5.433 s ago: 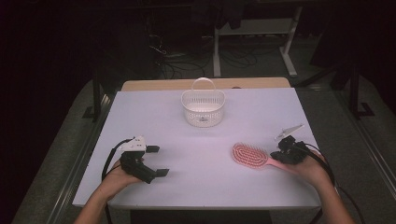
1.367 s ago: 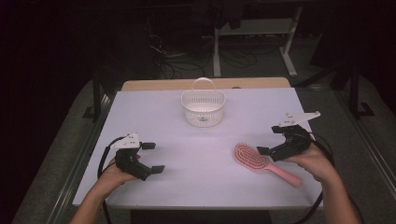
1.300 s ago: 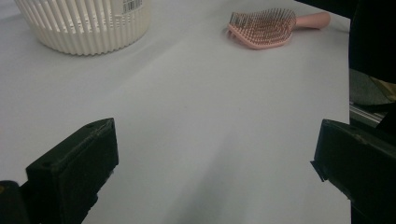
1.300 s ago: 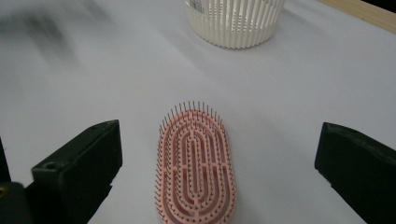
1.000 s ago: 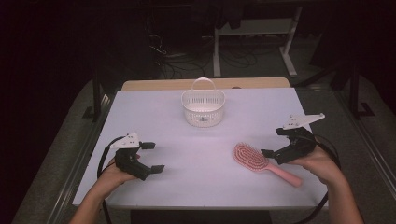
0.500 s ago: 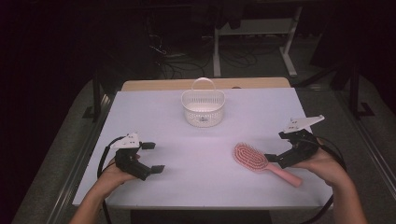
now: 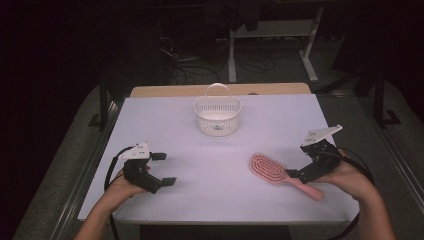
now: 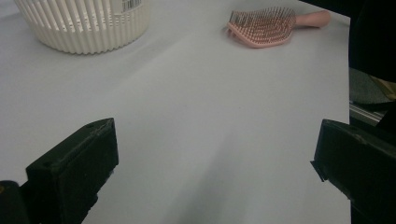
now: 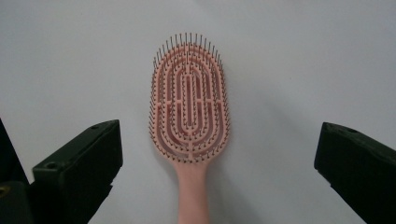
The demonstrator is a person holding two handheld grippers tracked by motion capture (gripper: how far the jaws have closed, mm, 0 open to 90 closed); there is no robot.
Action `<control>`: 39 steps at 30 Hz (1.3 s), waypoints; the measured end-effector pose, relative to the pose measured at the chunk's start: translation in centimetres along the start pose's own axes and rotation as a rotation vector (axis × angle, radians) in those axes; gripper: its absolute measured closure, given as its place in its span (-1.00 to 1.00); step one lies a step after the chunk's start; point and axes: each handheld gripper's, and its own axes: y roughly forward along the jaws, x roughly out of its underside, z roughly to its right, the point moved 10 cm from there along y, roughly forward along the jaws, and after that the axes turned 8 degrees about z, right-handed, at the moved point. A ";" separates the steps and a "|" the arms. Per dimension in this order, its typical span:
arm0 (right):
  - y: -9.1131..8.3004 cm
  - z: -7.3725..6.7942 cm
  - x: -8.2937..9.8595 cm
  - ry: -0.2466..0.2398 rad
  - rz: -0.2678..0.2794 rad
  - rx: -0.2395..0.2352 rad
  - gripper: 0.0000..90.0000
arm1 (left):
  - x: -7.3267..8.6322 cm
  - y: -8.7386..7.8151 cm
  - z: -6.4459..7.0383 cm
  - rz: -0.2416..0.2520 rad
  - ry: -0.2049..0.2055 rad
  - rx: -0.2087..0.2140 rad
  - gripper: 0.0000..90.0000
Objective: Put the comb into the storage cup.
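Brush point(image 7: 272, 170) lies bristles-up on the white table point(image 7: 175, 125), toward its right front, handle pointing to the right edge. At the left front the left gripper point(image 7: 162, 169) rests in a hand on the table, jaws wide apart and holding nothing — well away from the brush. Near the far edge, at the middle, stands a white basket point(image 7: 217, 115). At the right the right gripper point(image 7: 295, 173) sits over the brush handle, jaws spread wide — the handle runs between them, untouched.

Basket point(image 7: 217, 116) at table's point(image 7: 165, 125) far middle, hairbrush point(image 7: 278, 173) near right (bristles up), grippers at either side
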 end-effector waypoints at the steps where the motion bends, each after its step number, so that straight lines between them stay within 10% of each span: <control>1: 0.1 0.0 0.1 -0.007 -0.007 0.000 -0.99 | 0.0 0.0 0.0 0.000 0.000 0.000 -1.00; 39: 1.5 -0.5 2.8 -0.040 -0.231 0.010 -0.98 | 0.0 0.0 0.1 -0.002 0.000 0.001 -1.00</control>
